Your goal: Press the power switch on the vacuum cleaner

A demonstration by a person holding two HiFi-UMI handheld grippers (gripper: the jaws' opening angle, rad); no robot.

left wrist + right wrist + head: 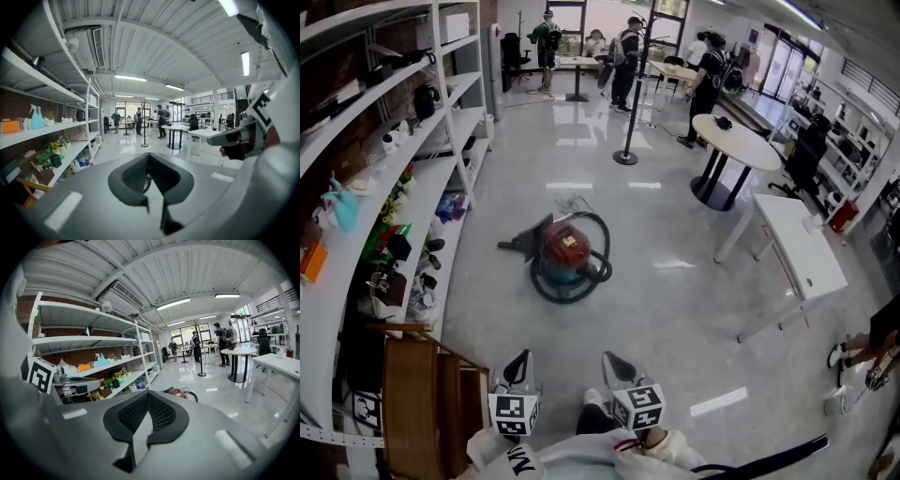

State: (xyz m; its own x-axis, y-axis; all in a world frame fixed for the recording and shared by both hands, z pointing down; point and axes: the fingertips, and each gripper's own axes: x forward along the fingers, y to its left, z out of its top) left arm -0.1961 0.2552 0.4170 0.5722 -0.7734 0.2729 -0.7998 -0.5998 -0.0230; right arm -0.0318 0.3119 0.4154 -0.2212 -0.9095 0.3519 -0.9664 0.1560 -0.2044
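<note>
Glossy floor (675,319) bears a round red vacuum cleaner (564,247), hose (565,297) coiled.

Left hand-held gripper (521,362) and right hand-held gripper (615,364) — both low, jaws together.

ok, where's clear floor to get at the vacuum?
Bare floor runs from the vacuum cleaner toward the camera, and on its right up to the white rectangular table. Beyond it, open up to the stanchion post. Crowded: the shelves on its left, and the hose looped round it.
</note>
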